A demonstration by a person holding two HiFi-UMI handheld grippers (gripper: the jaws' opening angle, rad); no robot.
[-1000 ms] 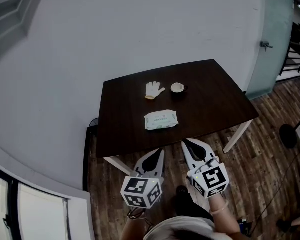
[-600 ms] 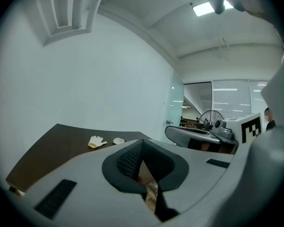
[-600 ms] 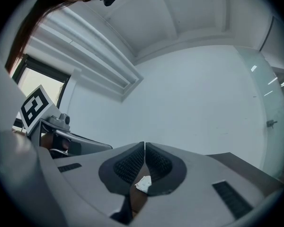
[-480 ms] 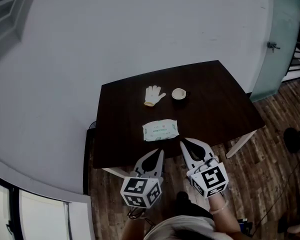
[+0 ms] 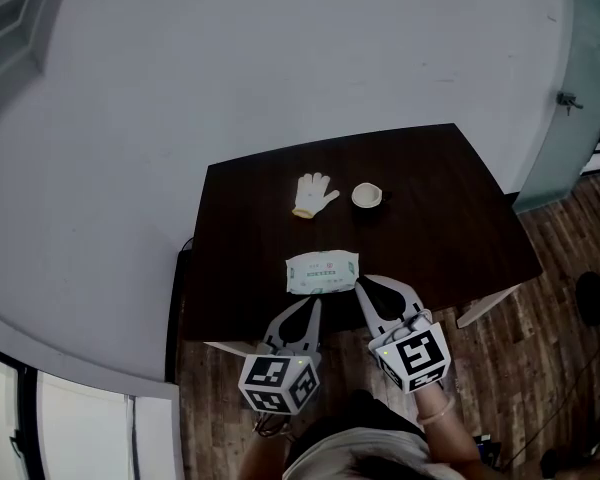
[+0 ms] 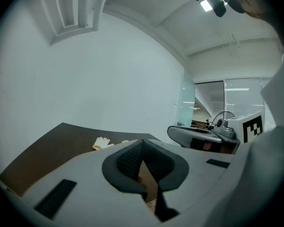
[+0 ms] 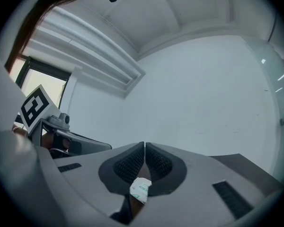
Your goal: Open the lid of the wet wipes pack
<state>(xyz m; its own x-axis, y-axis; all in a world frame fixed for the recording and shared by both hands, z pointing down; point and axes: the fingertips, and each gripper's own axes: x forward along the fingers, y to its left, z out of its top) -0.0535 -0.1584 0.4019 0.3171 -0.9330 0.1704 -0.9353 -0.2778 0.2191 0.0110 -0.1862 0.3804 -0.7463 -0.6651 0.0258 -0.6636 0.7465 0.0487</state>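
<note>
Wipes pack (image 5: pixel 322 272) nr table (image 5: pixel 440 218) edge, bare wood around.

Left tool (image 6: pixel 142 146) jaws together; glove (image 6: pixel 102 142) on table (image 6: pixel 45 152)

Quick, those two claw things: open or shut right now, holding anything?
Left gripper: shut, empty.
Right gripper: shut, empty; the white, green-printed soft wet wipes pack lies beyond its tips.

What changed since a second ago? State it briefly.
The left hand-held gripper and the right hand-held gripper moved closer to the wet wipes pack; nothing was gripped. Jaws stayed shut; pack, glove and cup kept their places on the table.
</note>
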